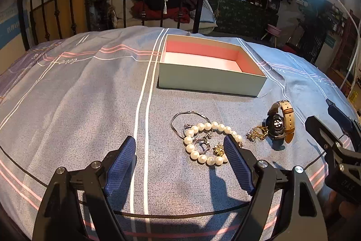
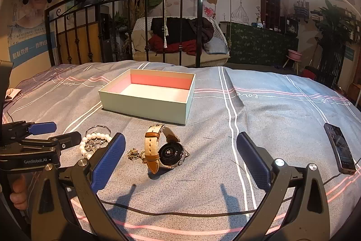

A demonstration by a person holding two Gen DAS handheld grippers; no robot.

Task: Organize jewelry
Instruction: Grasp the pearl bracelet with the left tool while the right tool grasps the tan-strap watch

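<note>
Both claws are hovering low over a bed covered in a grey-blue striped bedspread (image 1: 79, 105). Left claw (image 1: 180, 162) is spreading its blue-padded fingers wide apart and gripping nothing; its right finger is sitting just in front of the edge of a pearl bracelet (image 1: 204, 141). Inside and around the pearl loop, a thin silver bangle (image 1: 180, 119), small rings (image 1: 200, 146) and a gold brooch (image 1: 218, 149) are lying in a loose cluster on the cloth. Just right of the cluster, a gold trinket (image 1: 257, 133) is touching a wristwatch (image 1: 281, 122) with a tan leather strap, which is resting on its side. Behind all of this, an open pale green box (image 1: 209, 80) with a pink interior is sitting on the bedspread, with nothing visible inside. Right claw (image 2: 180, 159) is also gaping wide and holding nothing, with the wristwatch lying between and just beyond its fingers. Farther right, a smartphone (image 2: 340, 148) is lying flat on the bed.
</note>
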